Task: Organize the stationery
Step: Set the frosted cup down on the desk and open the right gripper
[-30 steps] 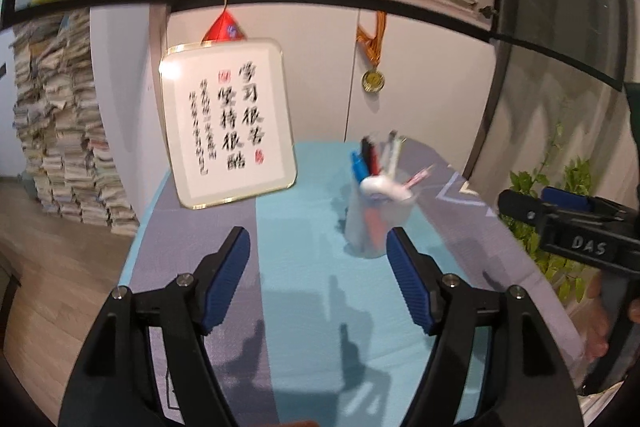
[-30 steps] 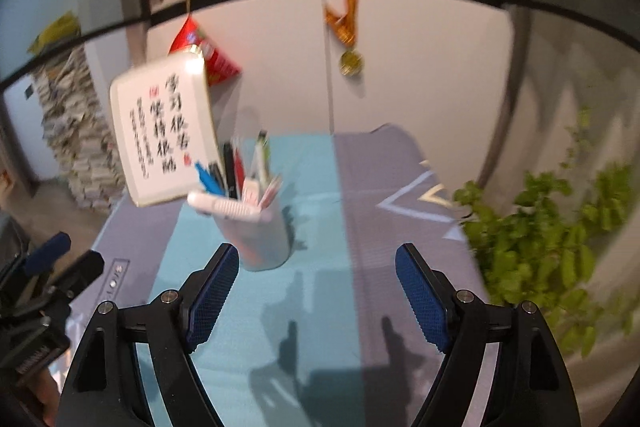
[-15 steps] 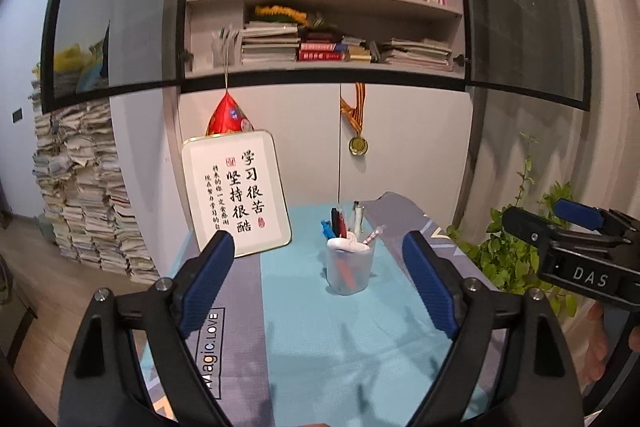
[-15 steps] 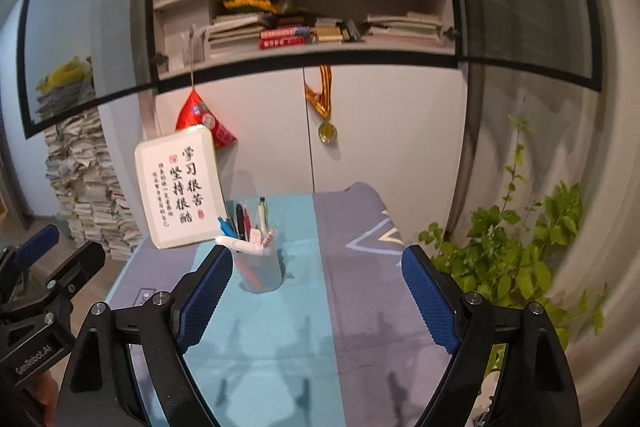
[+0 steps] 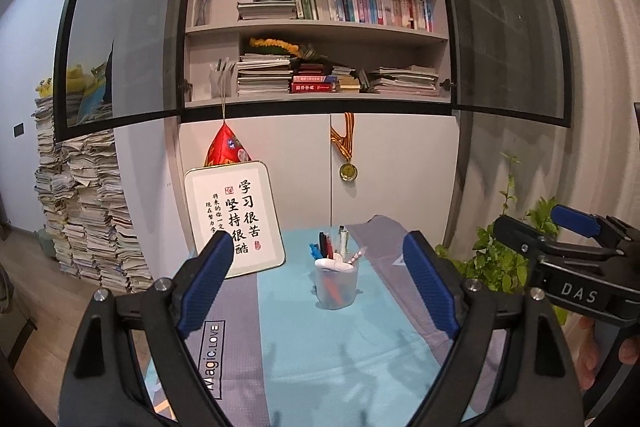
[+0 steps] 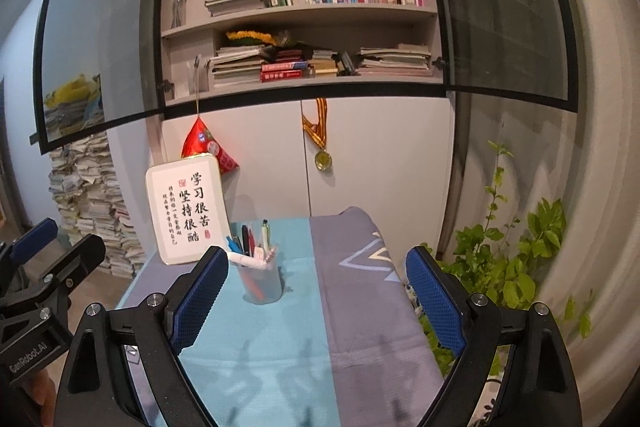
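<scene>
While the translucent plastic cup of pens [image 5: 335, 285] stands on the blue-grey cloth [image 5: 320, 347], left gripper [image 5: 318, 283] gapes empty; right gripper [image 6: 318, 293], also empty, is opening.

A translucent frosted plastic pen cup [image 5: 335, 287] is set on a matt woven cloth in turquoise and grey [image 5: 320, 347]. Textured blue rubbery pads [image 5: 430, 287] are carried on matt black plastic gripper arms with bright metal screws [image 5: 100, 295]. A glossy white framed calligraphy board [image 5: 234, 219] is seen behind.

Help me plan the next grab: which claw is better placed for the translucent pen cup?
Left, narrowly: the translucent plastic pen cup sits between the left claw's open pads.
</scene>
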The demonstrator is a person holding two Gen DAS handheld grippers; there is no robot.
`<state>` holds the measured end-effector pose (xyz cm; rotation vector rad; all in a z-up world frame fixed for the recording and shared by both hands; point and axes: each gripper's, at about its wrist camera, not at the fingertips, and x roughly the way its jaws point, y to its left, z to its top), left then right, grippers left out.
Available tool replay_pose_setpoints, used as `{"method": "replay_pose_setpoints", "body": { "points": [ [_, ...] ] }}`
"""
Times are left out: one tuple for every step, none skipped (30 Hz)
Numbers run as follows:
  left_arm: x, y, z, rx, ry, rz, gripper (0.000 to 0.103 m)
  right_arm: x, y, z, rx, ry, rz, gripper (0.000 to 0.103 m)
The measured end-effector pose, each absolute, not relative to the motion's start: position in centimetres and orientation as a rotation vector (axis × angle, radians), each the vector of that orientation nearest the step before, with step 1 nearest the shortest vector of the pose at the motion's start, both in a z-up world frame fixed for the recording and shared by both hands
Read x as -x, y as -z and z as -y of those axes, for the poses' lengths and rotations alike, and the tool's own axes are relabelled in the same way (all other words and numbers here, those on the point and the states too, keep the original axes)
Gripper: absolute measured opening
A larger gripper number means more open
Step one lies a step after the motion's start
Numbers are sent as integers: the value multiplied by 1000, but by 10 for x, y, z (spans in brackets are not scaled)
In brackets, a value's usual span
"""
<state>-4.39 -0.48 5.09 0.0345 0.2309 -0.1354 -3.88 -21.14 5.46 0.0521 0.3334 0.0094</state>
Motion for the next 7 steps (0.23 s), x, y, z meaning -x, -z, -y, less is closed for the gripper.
{"method": "replay_pose_setpoints", "body": {
  "points": [
    [45,-51,5,-34,135,-230,86,40,-55,211,-53,-8,-330,91],
    [45,-51,5,-33,136,-230,86,41,-56,211,-53,-5,-327,91],
    [46,-52,5,-32,136,-229,86,42,-57,211,-53,-2,-324,91],
    [47,-52,6,-31,135,-228,86,44,-58,211,-52,1,-318,91],
    [48,-52,6,-30,135,-226,86,45,-58,211,-51,1,-314,91],
    [49,-52,6,-30,134,-225,86,47,-59,211,-51,1,-310,91],
    [51,-52,8,-29,132,-223,86,48,-60,210,-50,2,-308,91]
  ]
}}
